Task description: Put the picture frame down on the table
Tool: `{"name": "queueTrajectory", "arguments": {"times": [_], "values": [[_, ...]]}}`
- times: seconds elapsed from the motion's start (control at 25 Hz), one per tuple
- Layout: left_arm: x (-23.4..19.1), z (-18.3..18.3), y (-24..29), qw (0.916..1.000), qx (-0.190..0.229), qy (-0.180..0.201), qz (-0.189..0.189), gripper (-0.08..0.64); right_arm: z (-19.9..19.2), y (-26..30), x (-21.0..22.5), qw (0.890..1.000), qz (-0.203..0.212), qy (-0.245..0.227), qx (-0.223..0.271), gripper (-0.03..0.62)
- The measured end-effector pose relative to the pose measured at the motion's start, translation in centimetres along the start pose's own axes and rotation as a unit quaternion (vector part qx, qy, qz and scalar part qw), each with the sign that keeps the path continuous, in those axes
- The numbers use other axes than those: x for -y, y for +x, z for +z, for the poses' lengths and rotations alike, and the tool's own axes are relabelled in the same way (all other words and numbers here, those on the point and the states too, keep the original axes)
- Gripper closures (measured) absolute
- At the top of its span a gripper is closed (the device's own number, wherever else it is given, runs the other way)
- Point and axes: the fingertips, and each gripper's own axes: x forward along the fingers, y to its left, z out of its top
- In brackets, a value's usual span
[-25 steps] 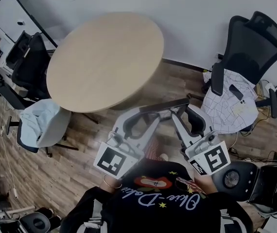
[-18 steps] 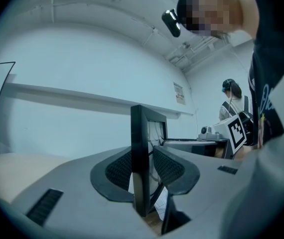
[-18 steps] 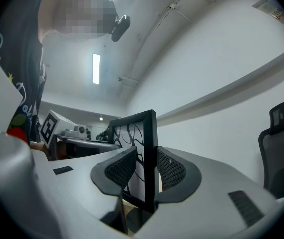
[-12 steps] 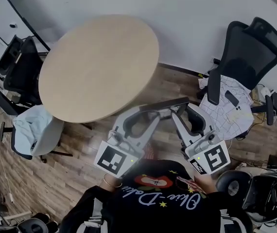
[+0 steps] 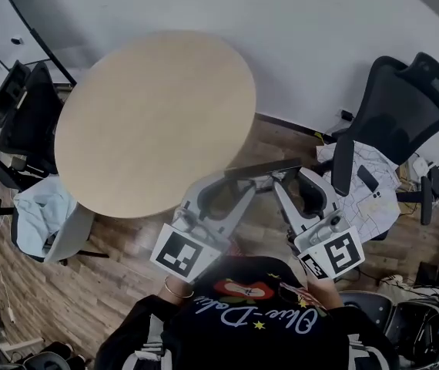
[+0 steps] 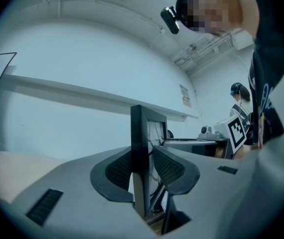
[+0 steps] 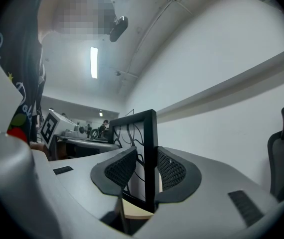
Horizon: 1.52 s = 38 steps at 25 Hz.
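A black picture frame (image 5: 263,167) hangs upright between my two grippers, edge-on in the head view, just at the near rim of the round beige table (image 5: 154,122). My left gripper (image 5: 233,183) is shut on the frame's left side; in the left gripper view both pads clamp the black frame (image 6: 142,143) and the gripper (image 6: 144,171) points level. My right gripper (image 5: 290,179) is shut on the right side; the right gripper view shows the frame (image 7: 151,148) with dark line art behind glass, pinched between that gripper's (image 7: 147,172) pads.
A black office chair (image 5: 404,106) with a white checked cloth (image 5: 370,187) on its seat stands at the right. Left of the table are a chair under a pale blue cloth (image 5: 42,218) and a black chair (image 5: 23,114). Wood floor (image 5: 112,268) lies below.
Both grippers and the frame have moved together toward the table; the frame's left end now overlaps the table's near rim. The grip on it has not changed.
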Motion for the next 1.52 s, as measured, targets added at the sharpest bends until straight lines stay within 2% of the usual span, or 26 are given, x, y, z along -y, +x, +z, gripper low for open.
{"name": "queueTrajectory", "arguments": {"times": [0.44, 0.8, 1.04, 1.28, 1.52], "values": [[-6.3, 1.3, 4.3, 0.9999, 0.014, -0.008, 0.001, 0.454, 0.2, 6.5, 4.2, 1.0, 0.0, -0.007, -0.006, 0.488], [-11.3, 0.9, 6.9, 0.9998, 0.011, -0.012, -0.011, 0.454, -0.8, 11.2, 6.7, 1.0, -0.01, -0.009, -0.014, 0.488], [-13.7, 0.3, 7.6, 0.9999, 0.003, -0.014, -0.003, 0.454, -1.8, 13.7, 7.4, 1.0, -0.003, 0.003, -0.022, 0.488], [-16.0, -0.3, 7.8, 0.9994, 0.0, -0.016, 0.032, 0.454, -2.9, 16.2, 7.8, 0.999, 0.03, 0.015, -0.026, 0.488], [-19.6, -0.9, 8.7, 0.9937, -0.008, -0.019, 0.11, 0.454, -4.2, 20.5, 9.2, 0.994, 0.105, 0.033, -0.027, 0.488]]}}
